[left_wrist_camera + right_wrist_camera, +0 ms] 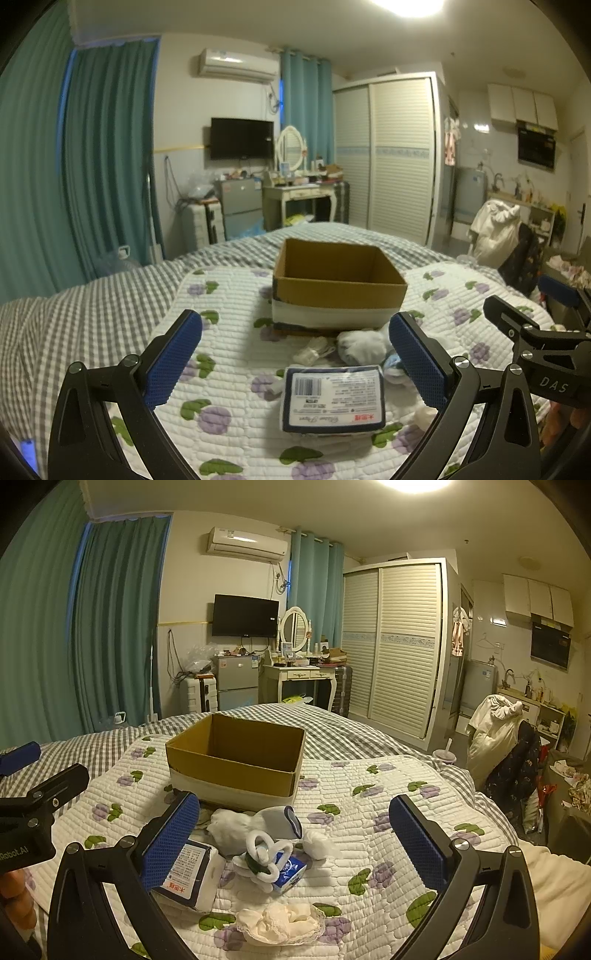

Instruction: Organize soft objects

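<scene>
The right claw (293, 834), wide open and empty, half hides the tissue pack (192, 871); socks (255, 827) lie ahead; the left claw (295, 350) gapes empty too

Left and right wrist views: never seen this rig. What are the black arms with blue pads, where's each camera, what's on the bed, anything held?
No robot: a person carries two handheld grippers, each with a fisheye camera looking along its fingers. The left gripper and the right gripper are both open and hold nothing. Each also shows at the edge of the other's view. On the quilt stands an empty cardboard box. In front of it lie a tissue pack, white socks, a small blue packet and a lacy cloth.
</scene>
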